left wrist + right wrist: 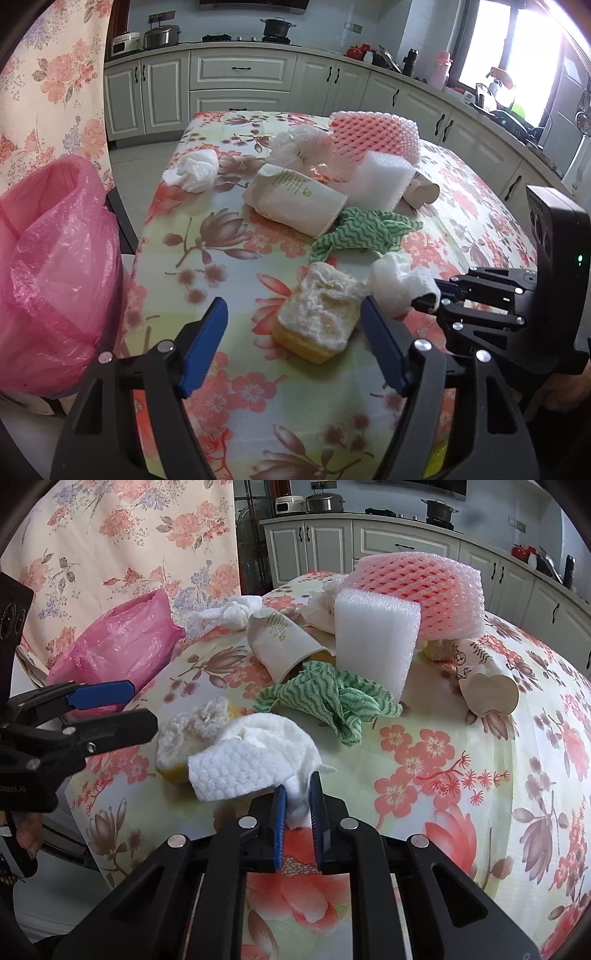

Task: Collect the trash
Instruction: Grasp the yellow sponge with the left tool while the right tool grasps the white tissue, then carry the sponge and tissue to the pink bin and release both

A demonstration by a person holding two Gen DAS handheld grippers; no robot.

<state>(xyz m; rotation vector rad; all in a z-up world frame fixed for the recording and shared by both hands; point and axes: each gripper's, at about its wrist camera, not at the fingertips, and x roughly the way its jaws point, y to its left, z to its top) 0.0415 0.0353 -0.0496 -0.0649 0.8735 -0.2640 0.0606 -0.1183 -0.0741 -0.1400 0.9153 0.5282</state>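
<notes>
Right tool [297, 805] pinching white tissue [255, 764] near worktop [461, 812] front edge; left tool [291, 332] spread beside sponge [319, 319]. Next: carry tissue to pink bag [55, 266].

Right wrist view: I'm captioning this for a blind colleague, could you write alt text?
The right gripper pinches a crumpled white paper towel above a floral tablecloth. Behind lie a worn yellow sponge, green cloth, white foam block and paper cup; the open left gripper and pink trash bag sit left.
</notes>
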